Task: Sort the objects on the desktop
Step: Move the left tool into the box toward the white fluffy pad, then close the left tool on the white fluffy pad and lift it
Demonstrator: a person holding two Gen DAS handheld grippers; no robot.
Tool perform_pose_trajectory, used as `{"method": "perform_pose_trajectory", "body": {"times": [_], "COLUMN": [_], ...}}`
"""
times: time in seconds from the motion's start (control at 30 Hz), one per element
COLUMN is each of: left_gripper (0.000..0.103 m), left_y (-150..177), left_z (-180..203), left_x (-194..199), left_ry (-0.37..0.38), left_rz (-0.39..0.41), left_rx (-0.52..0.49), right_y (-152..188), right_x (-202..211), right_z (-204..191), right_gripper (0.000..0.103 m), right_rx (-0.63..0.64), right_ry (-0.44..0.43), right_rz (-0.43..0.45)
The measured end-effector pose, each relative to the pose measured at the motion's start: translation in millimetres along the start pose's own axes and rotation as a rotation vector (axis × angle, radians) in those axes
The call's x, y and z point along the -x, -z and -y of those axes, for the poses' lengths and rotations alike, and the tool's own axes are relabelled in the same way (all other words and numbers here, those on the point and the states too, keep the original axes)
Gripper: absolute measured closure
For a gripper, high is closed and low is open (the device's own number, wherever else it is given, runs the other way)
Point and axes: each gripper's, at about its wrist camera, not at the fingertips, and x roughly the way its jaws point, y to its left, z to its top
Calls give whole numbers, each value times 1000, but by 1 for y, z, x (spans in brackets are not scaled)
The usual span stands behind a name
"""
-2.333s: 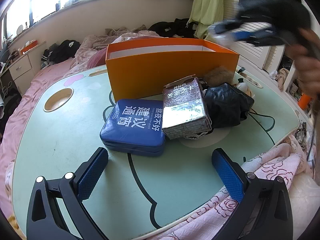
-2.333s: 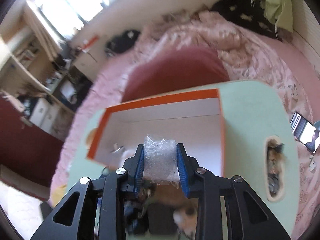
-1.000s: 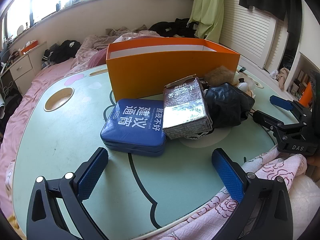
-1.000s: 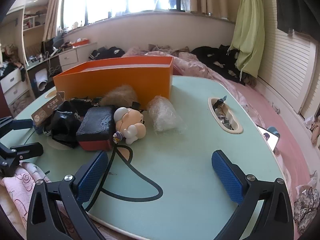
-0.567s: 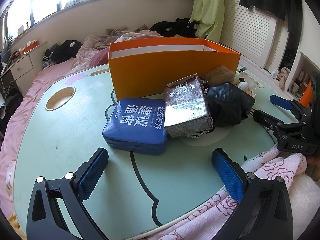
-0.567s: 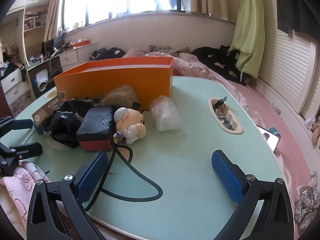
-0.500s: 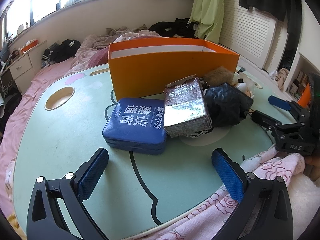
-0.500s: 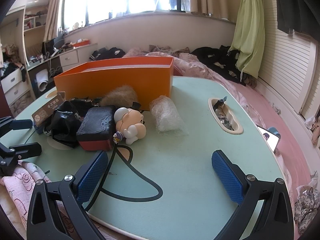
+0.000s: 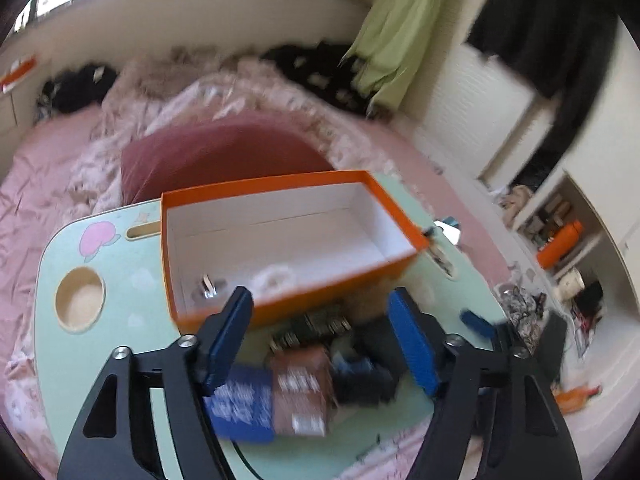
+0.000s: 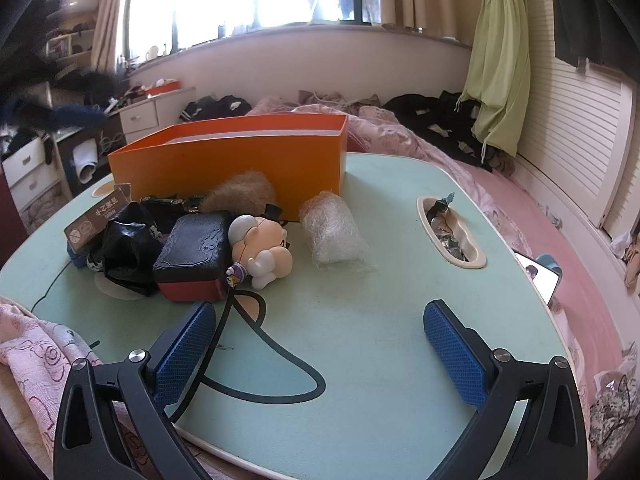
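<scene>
Left wrist view: the left tongs [image 9: 320, 340] hang over the orange box [image 9: 280, 240], jaws closing, nothing between them. Right wrist view: the right tongs [image 10: 320, 354] gape wide and empty above the tabletop [image 10: 384, 280], well short of the bubble-wrap bundle [image 10: 334, 232].

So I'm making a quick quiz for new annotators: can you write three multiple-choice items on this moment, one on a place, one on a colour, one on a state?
1. Where does the bubble-wrap bundle lie?
A. inside the box
B. on the table beside the box
C. in the table's slot

2. What colour is the outside of the sorting box?
A. orange
B. blue
C. green

3. What is between the right gripper fingers?
A. the piggy figure
B. the black case
C. nothing

Answers: B, it rests on the green table by the box's corner; A, its walls are orange; C, the jaws stand wide apart over bare tabletop.
</scene>
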Motion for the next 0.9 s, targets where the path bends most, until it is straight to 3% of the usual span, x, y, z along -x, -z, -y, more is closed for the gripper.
{"method": "perform_pose_trajectory", "body": {"times": [0.17, 0.43, 0.5, 0.6, 0.73, 0.9], "left_gripper": [37, 36, 36, 45, 52, 75], "left_y": [-32, -34, -34, -33, -29, -24], "left_z": [-18, -11, -17, -24, -29, -34], "left_x": [-60, -113, -123, -130, -122, -112], "left_ry": [-58, -145, -87, -129, -105, -43], "left_rz": [-280, -429, -456, -449, -422, -410], "left_rx": [137, 85, 116, 94, 85, 109], "right_y": [-1, 0, 0, -1, -2, -3], "right_x": [0, 0, 0, 0, 0, 0], "right_z": [-2, -1, -1, -4, -6, -6], "right_gripper": [0, 0, 0, 0, 0, 0], "right_rx": [0, -1, -2, 1, 0, 0], "right_ry": [-1, -1, -2, -1, -3, -3], "right_rz": [1, 1, 2, 5, 5, 5]}}
